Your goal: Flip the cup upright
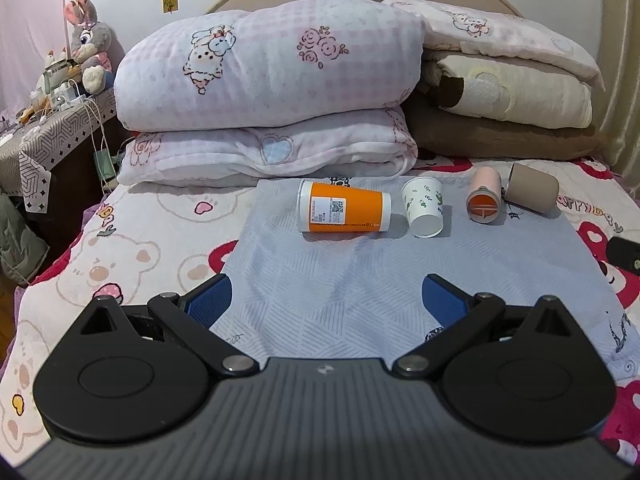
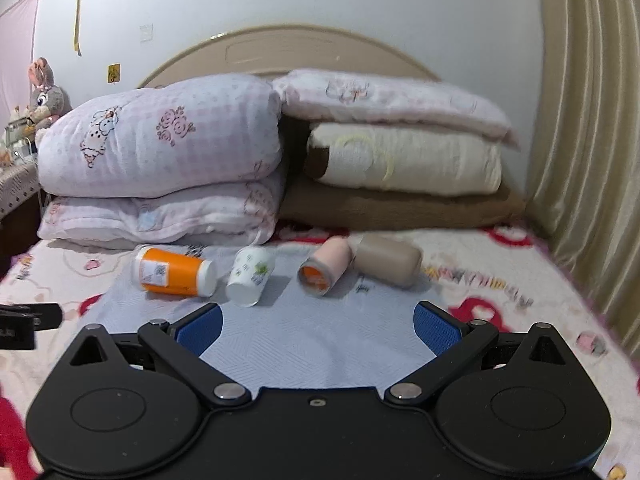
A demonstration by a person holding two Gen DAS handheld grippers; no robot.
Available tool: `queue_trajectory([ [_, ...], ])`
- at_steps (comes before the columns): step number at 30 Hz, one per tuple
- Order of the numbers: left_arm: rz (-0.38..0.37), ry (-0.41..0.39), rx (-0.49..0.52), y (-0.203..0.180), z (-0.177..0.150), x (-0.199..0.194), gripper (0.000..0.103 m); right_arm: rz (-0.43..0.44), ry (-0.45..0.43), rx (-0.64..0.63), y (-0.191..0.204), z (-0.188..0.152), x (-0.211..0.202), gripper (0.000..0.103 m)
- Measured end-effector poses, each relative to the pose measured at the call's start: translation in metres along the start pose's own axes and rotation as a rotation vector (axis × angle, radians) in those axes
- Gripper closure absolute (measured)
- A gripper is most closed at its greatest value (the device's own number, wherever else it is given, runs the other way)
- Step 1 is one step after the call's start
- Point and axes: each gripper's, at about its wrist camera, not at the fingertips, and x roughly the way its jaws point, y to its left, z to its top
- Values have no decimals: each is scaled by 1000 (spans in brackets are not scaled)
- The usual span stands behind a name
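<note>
Several cups lie on their sides in a row on a pale blue cloth (image 1: 340, 280) on the bed. From left: an orange and white cup (image 1: 344, 212) (image 2: 174, 272), a white paper cup with green leaves (image 1: 424, 208) (image 2: 250, 276), a pink cup with an orange inside (image 1: 485, 196) (image 2: 324, 268), and a beige cup (image 1: 532, 192) (image 2: 388, 260). My left gripper (image 1: 326, 300) is open and empty, short of the cups. My right gripper (image 2: 318, 328) is open and empty, short of the pink cup.
Folded quilts and pillows (image 1: 264, 92) (image 2: 400, 152) are stacked against the headboard behind the cups. A cluttered bedside table (image 1: 52, 120) stands at the left. A curtain (image 2: 580, 120) hangs at the right. The other gripper's tip shows at each view's edge (image 1: 626, 258) (image 2: 24, 324).
</note>
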Motion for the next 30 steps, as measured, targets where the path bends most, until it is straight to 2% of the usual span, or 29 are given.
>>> queue_trajectory([
  [3, -5, -8, 7, 0, -1, -6, 0, 11, 31, 23, -1, 0, -2, 0],
  [12, -10, 13, 13, 1, 0, -14, 0, -24, 27, -2, 1, 3, -11, 0],
  [30, -21, 36, -1, 3, -3, -12, 0, -17, 56, 1, 2, 3, -5, 0],
])
